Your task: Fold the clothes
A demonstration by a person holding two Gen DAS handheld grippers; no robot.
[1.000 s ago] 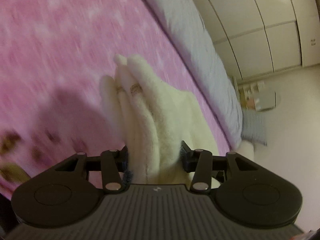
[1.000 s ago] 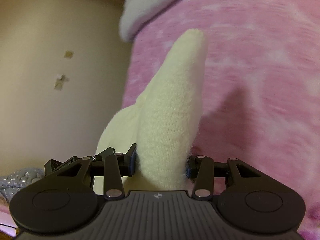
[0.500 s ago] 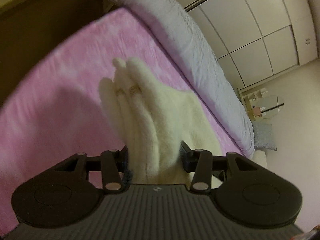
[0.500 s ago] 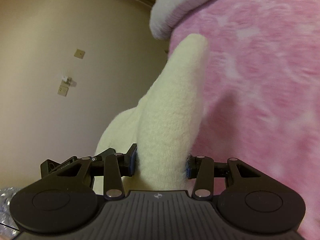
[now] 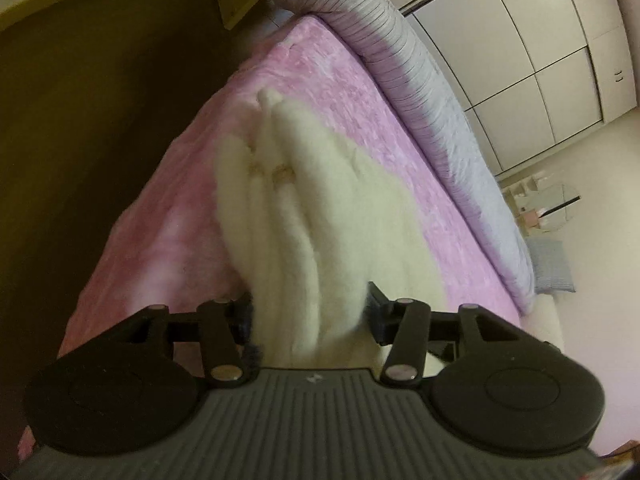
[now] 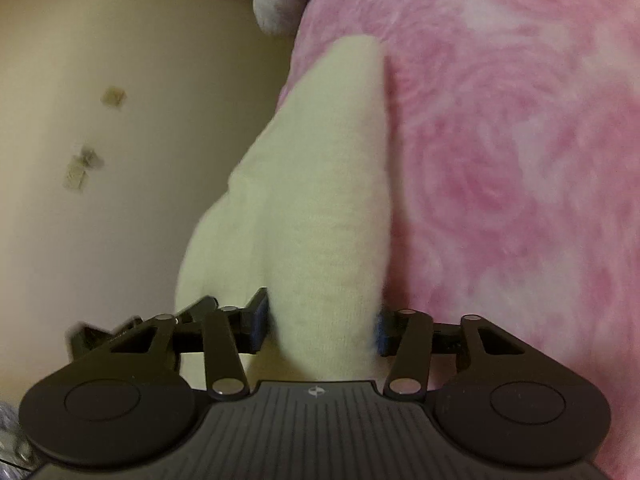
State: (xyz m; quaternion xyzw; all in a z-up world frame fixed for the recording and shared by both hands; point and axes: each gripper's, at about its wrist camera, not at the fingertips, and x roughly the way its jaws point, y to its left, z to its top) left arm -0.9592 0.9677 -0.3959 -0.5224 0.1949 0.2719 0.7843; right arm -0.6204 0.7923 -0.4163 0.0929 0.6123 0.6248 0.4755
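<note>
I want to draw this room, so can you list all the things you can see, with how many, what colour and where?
Fluffy garment: one, cream, bunched and pinched in both grippers above the bed.
Blanket: one, pink, spread over the bed.
Bedding roll: one, grey striped, along the bed's far edge.
Wardrobe doors: several, white, on the far wall.
Cushion: one, grey, on the floor by the bed's corner.
Left gripper: one, black, shut on the garment.
Right gripper: one, black, shut on the garment.

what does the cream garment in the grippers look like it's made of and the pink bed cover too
Cream garment: apparently a thick fleece or brushed knit, matte, with fuzzy edges and soft rounded folds. Pink bed cover: probably plush fleece, given its mottled swirled nap and slight sheen.
</note>
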